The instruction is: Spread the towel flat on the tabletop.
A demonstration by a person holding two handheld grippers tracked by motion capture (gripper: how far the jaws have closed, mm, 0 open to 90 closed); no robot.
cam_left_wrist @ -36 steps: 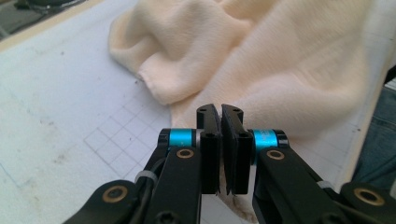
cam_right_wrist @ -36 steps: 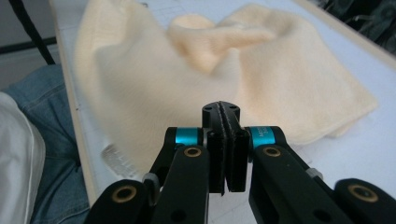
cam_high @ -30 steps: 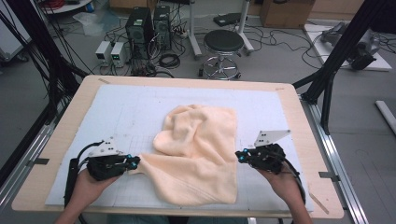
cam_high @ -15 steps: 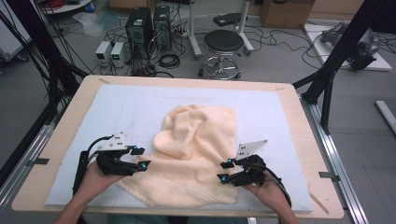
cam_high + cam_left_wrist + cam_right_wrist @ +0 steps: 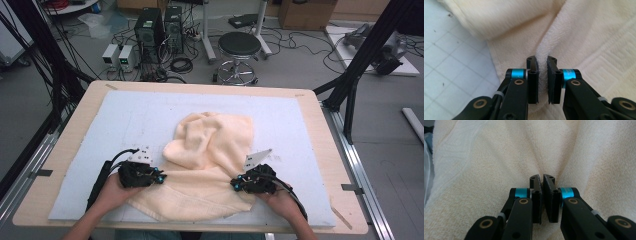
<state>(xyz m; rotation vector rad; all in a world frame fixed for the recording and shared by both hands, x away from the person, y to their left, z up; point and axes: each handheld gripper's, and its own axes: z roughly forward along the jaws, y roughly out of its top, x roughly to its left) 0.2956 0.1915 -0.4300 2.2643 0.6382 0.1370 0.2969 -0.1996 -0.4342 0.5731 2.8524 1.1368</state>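
On the pale blue mat (image 5: 125, 120) that covers the wooden table (image 5: 65, 150), a cream terry towel (image 5: 210, 165) lies crumpled, bunched toward 12 o'clock and spread flatter toward 6 o'clock, near the person's edge.

At 9 o'clock of the towel, the left gripper (image 5: 159, 176) sits at the towel's left edge, held in the person's left hand (image 5: 112, 187). In the left gripper view, the left gripper (image 5: 542, 65) has just been closing and its jaws now stand narrow, with a raised fold of towel (image 5: 579, 40) pinched between the pads; bare mat (image 5: 446, 65) shows at 9 o'clock of the jaws.

At 3 o'clock of the towel, the right gripper (image 5: 235, 184) sits on the towel's right portion, held in the right hand (image 5: 280, 202). In the right gripper view, the right gripper (image 5: 542, 181) has likewise just been closing; its jaws are nearly together, gripping a gathered ridge of towel (image 5: 499, 157), with creases radiating from the tips.
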